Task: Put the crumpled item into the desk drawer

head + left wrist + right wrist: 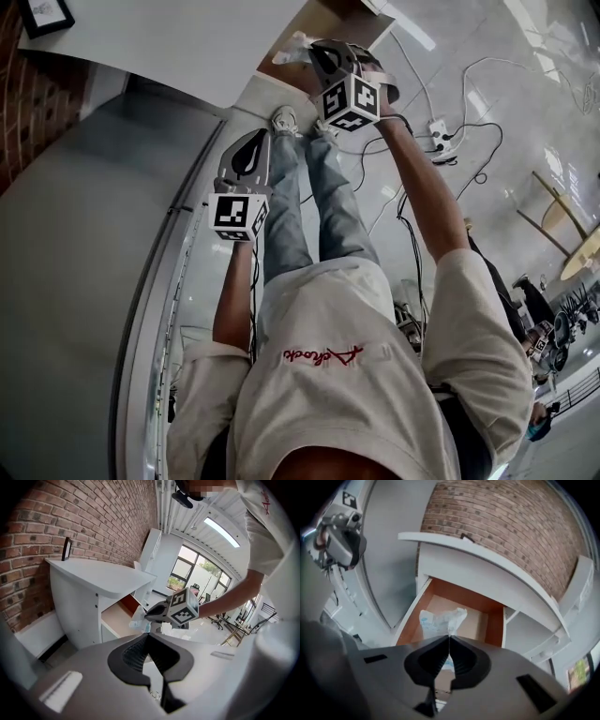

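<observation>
A crumpled white plastic item (438, 621) hangs just above the open drawer (477, 603), whose inside is brown wood. My right gripper (449, 637) is shut on the item's top edge. In the head view the right gripper (315, 52) holds the item (291, 51) over the drawer (323, 22) at the white desk (169, 37). The left gripper view shows the right gripper (159, 613) with the item (138, 620) at the drawer mouth (119, 616). My left gripper (148, 634) is shut with nothing in it, held back near the person's legs (246, 142).
The desk stands against a brick wall (506, 522), and a framed picture (45, 14) stands on its top. Cables and a power strip (439, 133) lie on the shiny floor to the right. A curved grey panel (84, 281) runs along the left.
</observation>
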Demonstrator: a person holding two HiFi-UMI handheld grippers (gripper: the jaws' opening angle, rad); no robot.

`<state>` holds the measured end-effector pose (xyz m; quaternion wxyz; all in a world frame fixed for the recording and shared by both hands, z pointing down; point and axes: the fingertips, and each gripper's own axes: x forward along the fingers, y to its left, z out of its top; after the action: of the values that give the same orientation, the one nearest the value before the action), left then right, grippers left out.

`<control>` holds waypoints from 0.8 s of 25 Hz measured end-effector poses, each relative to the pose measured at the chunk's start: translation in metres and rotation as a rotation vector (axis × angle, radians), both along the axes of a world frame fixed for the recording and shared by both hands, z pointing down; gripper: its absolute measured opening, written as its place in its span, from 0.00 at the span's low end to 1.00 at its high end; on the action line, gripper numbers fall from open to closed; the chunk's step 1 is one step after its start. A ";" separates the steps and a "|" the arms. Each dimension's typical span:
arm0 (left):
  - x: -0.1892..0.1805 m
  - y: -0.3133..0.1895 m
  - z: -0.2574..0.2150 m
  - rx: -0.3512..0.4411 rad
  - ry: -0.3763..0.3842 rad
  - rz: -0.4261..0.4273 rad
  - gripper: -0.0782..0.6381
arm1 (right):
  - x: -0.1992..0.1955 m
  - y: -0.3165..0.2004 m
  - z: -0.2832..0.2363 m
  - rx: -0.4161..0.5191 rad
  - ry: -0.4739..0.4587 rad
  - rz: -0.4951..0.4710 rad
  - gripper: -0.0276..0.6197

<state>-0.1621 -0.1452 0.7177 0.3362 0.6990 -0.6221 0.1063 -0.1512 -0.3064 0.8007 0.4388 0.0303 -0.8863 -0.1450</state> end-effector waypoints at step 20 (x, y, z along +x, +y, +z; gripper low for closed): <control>-0.007 0.004 0.020 -0.040 0.023 -0.020 0.12 | -0.013 0.027 0.122 0.103 0.400 -0.569 0.07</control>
<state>-0.1690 -0.1410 0.7379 0.3582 0.6872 -0.6229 0.1071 -0.1642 -0.2796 0.9228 0.5437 -0.2247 -0.7473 -0.3090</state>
